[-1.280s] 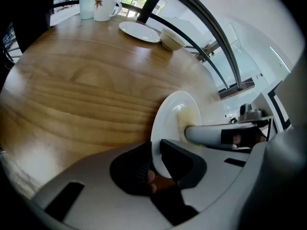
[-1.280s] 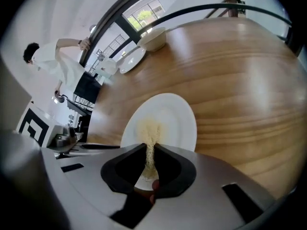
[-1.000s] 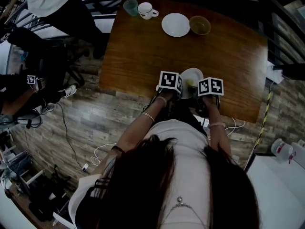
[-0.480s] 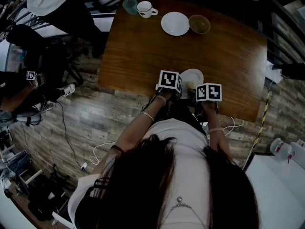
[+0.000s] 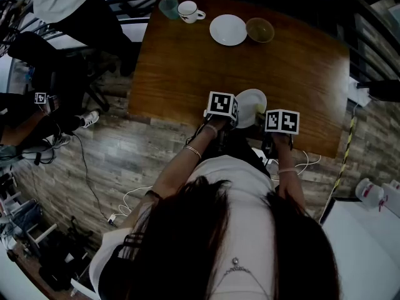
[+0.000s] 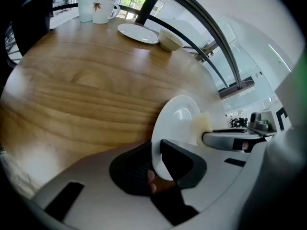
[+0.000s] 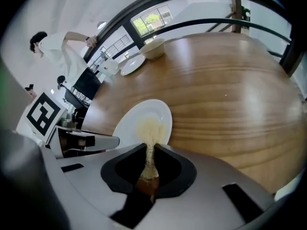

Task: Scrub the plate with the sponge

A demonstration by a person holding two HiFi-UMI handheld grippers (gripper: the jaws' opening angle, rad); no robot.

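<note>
Plate [image 5: 252,100], at table's [image 5: 187,61] near edge: your left gripper [image 6: 160,159] stays clamped on its rim. Sponge [image 7: 149,128], nipped in your right gripper [image 7: 149,157]: just slid toward the plate's right side, so scrubbing looks under way.

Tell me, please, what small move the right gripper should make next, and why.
Probably draw the sponge across the plate toward its middle. The right gripper is shut on the sponge, which sits near the plate's edge in the left gripper view, and the left gripper clamps the plate's rim, so the plate looks steadied for a stroke.
</note>
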